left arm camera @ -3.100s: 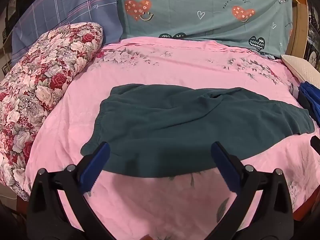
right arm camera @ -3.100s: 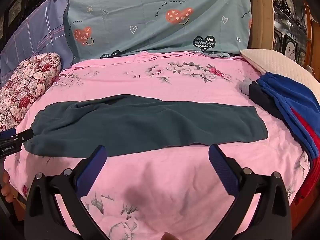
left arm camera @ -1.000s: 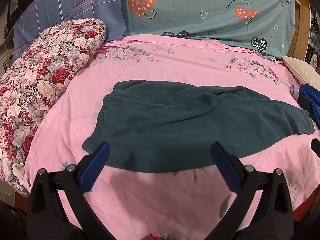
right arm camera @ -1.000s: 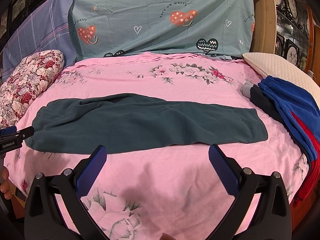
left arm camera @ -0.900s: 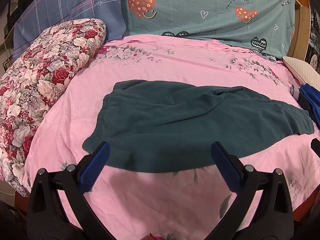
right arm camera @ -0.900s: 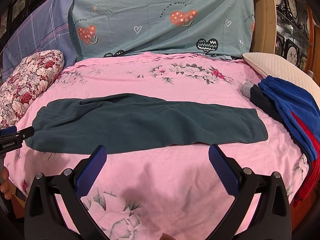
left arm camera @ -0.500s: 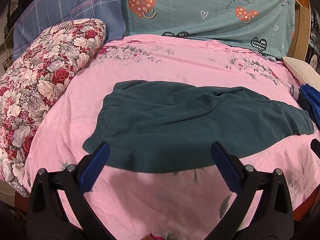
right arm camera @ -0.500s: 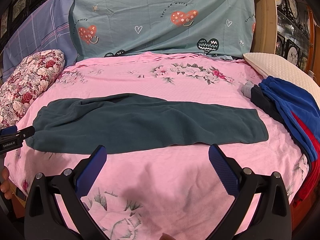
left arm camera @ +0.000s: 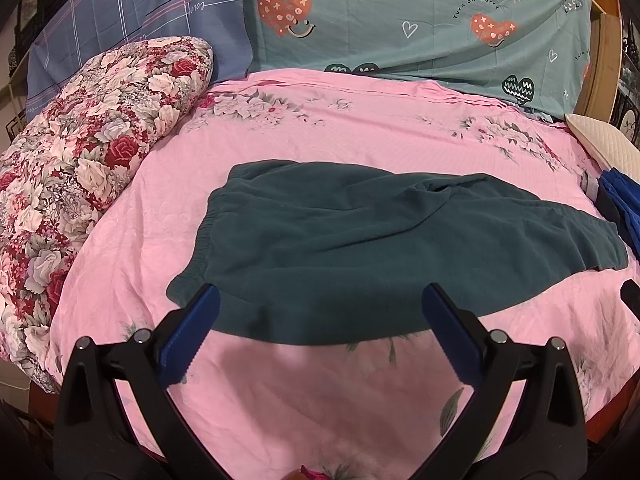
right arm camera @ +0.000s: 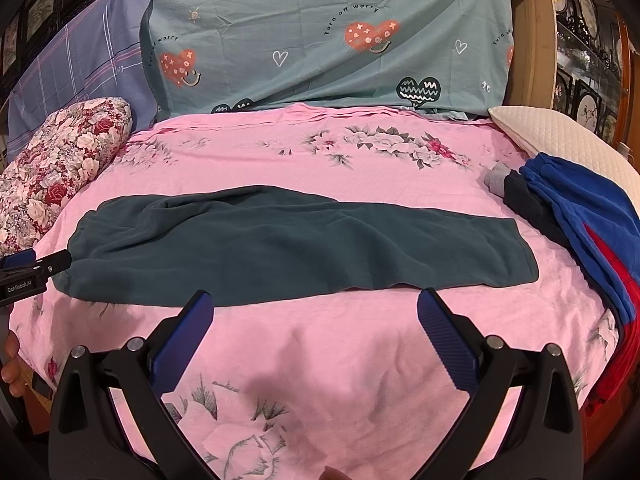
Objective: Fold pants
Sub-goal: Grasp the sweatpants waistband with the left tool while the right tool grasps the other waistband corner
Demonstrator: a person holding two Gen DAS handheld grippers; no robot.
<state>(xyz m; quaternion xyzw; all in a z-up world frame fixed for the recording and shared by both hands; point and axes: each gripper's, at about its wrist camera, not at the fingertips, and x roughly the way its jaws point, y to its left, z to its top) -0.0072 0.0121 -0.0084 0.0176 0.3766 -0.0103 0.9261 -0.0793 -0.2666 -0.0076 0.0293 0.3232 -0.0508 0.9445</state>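
Observation:
Dark teal pants (left arm camera: pixel 360 236) lie flat on the pink floral bed sheet (left arm camera: pixel 360 128), folded lengthwise, waistband at the left and leg ends at the right. They also show in the right wrist view (right arm camera: pixel 296 244). My left gripper (left arm camera: pixel 320 300) is open and empty, held above the pants' near edge close to the waistband. My right gripper (right arm camera: pixel 314 300) is open and empty, just in front of the pants' near edge toward the leg end. The left gripper's tip shows at the far left of the right wrist view (right arm camera: pixel 36 266).
A floral quilt roll (left arm camera: pixel 80 152) lies at the left. A teal heart-print pillow (right arm camera: pixel 328 36) and a plaid pillow (left arm camera: pixel 132 24) stand at the back. A pile of blue, red and dark clothes (right arm camera: pixel 580 216) and a cream pillow (right arm camera: pixel 560 140) are at the right.
Both grippers have drawn back slightly from the bed since three seconds ago. Over the last second nothing has visibly moved.

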